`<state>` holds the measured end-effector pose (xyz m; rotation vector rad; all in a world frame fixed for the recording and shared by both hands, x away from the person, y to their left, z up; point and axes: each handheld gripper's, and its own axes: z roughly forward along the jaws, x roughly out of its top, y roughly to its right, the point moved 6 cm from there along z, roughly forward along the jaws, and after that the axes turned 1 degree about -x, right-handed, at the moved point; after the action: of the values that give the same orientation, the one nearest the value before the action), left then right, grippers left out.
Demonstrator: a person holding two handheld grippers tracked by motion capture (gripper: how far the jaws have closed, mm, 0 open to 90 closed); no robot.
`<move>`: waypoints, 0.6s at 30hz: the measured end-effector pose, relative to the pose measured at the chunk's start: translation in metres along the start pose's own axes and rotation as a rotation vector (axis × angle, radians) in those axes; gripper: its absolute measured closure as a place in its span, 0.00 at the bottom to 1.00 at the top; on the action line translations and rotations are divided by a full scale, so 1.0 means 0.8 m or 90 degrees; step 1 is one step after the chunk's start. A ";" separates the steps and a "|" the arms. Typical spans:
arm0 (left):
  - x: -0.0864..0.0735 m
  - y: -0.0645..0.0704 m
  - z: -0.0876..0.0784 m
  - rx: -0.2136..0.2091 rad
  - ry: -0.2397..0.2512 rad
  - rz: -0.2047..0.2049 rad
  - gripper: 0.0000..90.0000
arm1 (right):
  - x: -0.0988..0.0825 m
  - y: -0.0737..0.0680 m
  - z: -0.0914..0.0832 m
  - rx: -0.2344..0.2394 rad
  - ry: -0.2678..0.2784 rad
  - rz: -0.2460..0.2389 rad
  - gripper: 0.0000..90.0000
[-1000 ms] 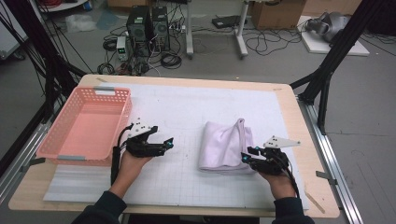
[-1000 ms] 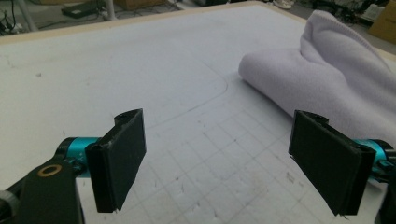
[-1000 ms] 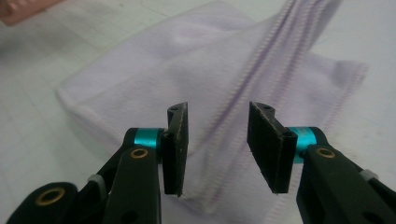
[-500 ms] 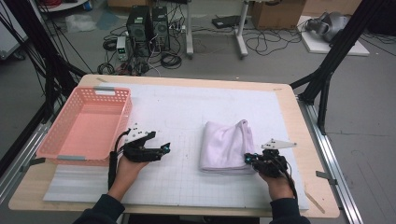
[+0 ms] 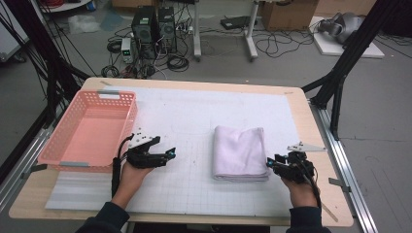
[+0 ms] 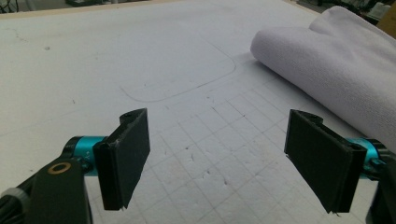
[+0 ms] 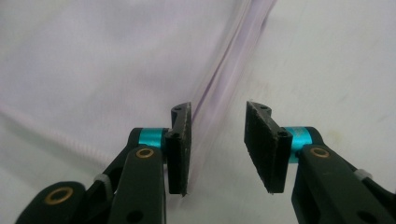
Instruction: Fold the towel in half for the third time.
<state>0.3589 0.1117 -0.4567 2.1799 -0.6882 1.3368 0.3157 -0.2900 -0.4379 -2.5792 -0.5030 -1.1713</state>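
A folded white towel [image 5: 240, 153] lies flat on the white gridded mat [image 5: 194, 121] that covers the counter [image 5: 311, 145], at about four o'clock from the mat's centre in the high view. Its rolled fold faces the near edge.

The right gripper [image 5: 277, 166] sits at the towel's four o'clock corner, held low by the person's right hand [image 5: 297, 190]. Its jaws have just been opening after a brief squeeze and now stand partly spread. In the right gripper view [image 7: 217, 144] the towel's hemmed edge runs up past the left jaw; no cloth is pinched between the pads, and bare mat shows in the gap.

The left gripper [image 5: 167, 154] rests well apart from the towel, at its nine o'clock, just beside the near corner of a pink plastic basket [image 5: 63, 145], with the left hand [image 5: 130, 175] under it. In the left gripper view [image 6: 217, 161] its jaws are spread wide over bare gridded mat, holding nothing, and the towel's rounded fold [image 6: 336, 70] lies at two o'clock ahead of them.

The basket stands at nine o'clock on the counter.
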 end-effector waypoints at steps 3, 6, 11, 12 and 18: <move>-0.001 -0.002 0.000 0.003 -0.002 -0.001 0.25 | 0.020 -0.014 0.002 0.025 0.060 -0.051 0.64; 0.000 -0.002 -0.001 0.004 -0.001 -0.003 0.25 | 0.036 -0.033 0.025 0.050 0.062 -0.103 0.59; 0.000 -0.003 -0.002 0.004 0.001 -0.005 0.25 | 0.064 -0.054 0.077 0.046 0.023 -0.182 0.59; -0.001 -0.004 -0.002 0.005 -0.002 -0.008 0.25 | 0.070 -0.058 0.085 0.054 0.016 -0.185 0.59; -0.001 -0.004 -0.002 0.004 -0.003 -0.007 0.25 | 0.087 -0.075 0.136 0.074 -0.055 -0.191 0.58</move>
<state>0.3595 0.1154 -0.4573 2.1896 -0.6727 1.3312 0.4068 -0.1805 -0.4487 -2.5217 -0.9746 -1.0838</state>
